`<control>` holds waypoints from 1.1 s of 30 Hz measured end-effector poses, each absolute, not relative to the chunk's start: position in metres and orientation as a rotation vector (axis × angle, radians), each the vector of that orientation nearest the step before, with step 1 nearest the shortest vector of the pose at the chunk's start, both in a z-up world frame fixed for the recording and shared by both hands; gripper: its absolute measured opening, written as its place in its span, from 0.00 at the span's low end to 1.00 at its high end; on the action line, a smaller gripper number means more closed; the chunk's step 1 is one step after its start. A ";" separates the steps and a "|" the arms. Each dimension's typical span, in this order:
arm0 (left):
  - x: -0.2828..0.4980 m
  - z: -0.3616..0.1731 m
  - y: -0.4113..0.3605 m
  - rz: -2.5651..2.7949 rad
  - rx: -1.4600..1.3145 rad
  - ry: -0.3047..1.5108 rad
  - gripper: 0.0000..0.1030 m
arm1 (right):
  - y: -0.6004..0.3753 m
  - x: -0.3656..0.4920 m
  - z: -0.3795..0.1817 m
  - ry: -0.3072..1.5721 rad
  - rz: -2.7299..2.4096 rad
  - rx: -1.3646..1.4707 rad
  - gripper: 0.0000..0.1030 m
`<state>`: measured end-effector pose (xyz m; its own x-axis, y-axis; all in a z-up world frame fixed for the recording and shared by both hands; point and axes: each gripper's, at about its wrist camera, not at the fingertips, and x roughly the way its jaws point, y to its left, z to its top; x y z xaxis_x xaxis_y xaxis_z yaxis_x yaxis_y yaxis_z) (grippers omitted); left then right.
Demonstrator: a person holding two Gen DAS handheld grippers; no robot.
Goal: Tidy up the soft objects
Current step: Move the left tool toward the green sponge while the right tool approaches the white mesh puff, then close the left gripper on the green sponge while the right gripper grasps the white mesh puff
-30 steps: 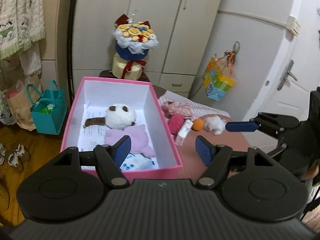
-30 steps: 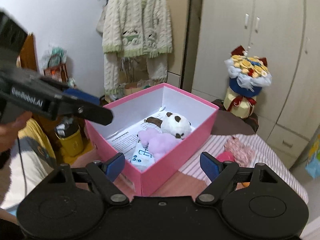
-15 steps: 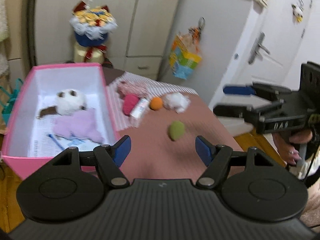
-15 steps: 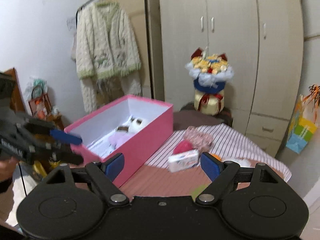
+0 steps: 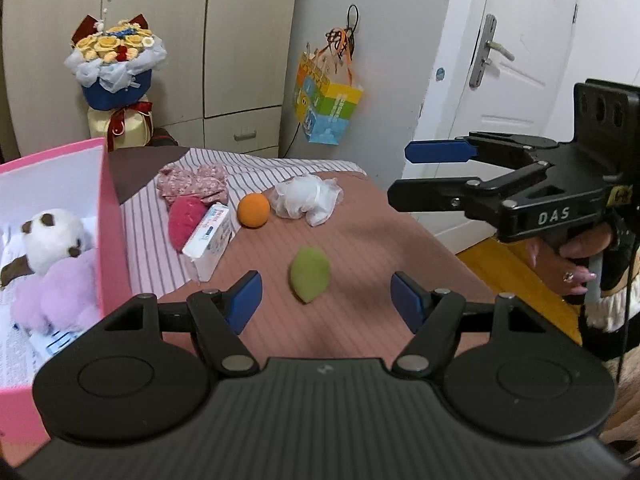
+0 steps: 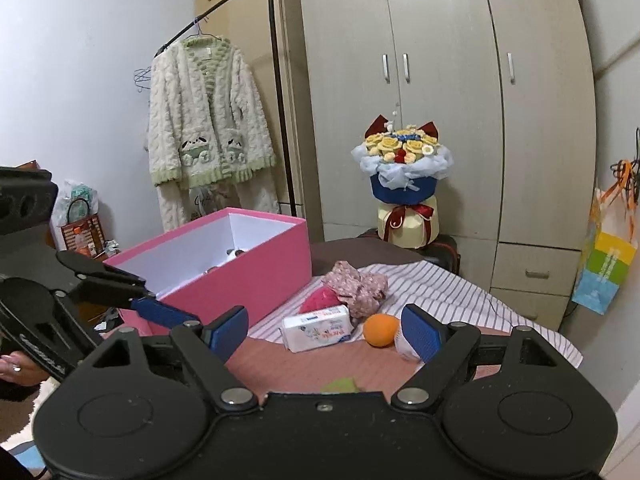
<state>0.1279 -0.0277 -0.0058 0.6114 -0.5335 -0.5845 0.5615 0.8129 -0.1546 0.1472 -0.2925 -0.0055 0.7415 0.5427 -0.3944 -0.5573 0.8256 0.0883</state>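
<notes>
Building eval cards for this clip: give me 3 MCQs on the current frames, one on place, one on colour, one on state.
1. Where does the panda plush lie?
A. inside the pink box
B. on the striped cloth
C. on the floor

2. What colour is the leaf-shaped soft item nearest the left gripper?
A. orange
B. green
C. purple

3. How do both grippers stand?
A. both shut on items
B. left shut, right open
C. both open and empty

Answers: 1 A, it rests against the purple plush within the box walls. 2 B, it is green. 3 C, the left gripper and right gripper show wide gaps with nothing between the fingers.
</notes>
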 end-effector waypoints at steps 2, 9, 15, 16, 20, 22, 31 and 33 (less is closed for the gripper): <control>0.138 -0.014 -0.035 -0.644 0.032 0.681 0.68 | -0.300 0.157 -0.013 0.434 0.614 -0.025 0.84; 0.171 -0.045 -0.055 -0.660 -0.008 0.744 0.66 | -0.312 0.203 -0.042 0.508 0.548 -0.032 0.85; 0.191 -0.068 -0.070 -0.632 -0.012 0.748 0.63 | -0.315 0.247 -0.068 0.562 0.485 -0.040 0.85; 0.194 -0.071 -0.072 -0.627 -0.013 0.744 0.63 | -0.315 0.254 -0.071 0.568 0.481 -0.042 0.85; 0.204 -0.077 -0.071 -0.614 -0.099 0.739 0.63 | -0.315 0.276 -0.085 0.586 0.453 -0.041 0.85; 0.205 -0.080 -0.074 -0.605 -0.094 0.734 0.63 | -0.315 0.286 -0.090 0.596 0.445 -0.043 0.85; 0.199 -0.090 -0.095 -0.510 0.080 0.679 0.51 | -0.322 0.315 -0.114 0.705 0.505 0.030 0.70; 0.200 -0.090 -0.095 -0.534 0.065 0.698 0.38 | -0.323 0.315 -0.118 0.715 0.509 0.052 0.58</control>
<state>0.1996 -0.0949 -0.0901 0.6384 -0.4462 -0.6271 0.4890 0.8644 -0.1173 0.3151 -0.3226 -0.1176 0.6389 0.4632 -0.6142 -0.4287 0.8773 0.2158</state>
